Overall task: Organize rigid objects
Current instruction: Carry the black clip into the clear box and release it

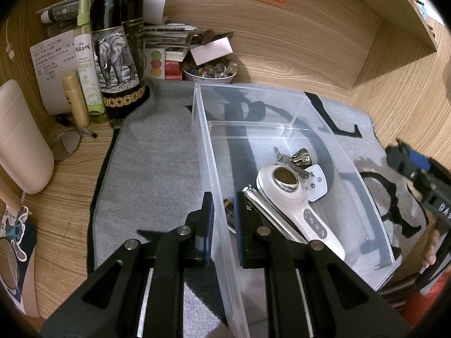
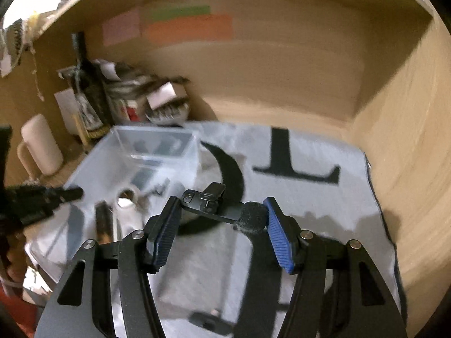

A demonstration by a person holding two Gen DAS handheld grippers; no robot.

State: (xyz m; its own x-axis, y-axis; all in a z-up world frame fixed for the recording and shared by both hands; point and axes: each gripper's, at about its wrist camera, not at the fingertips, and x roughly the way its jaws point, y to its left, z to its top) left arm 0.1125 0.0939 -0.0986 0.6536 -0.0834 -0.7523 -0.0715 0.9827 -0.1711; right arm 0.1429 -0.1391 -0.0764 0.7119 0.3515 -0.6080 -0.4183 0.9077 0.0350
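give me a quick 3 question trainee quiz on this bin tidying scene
1. True or false: the left gripper is shut on the side wall of the clear bin.
2. What does the right gripper hold? A) a key bunch B) a black clip-on microphone C) nothing
3. Name the largest item lying in the bin.

Key:
1. True
2. B
3. The white handheld device with a metal head, lying beside the keys.

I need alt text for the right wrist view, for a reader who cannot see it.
The right gripper holds a small black clip-on microphone between its blue pads, above a grey mat. To its left stands a clear plastic box on the wooden desk.
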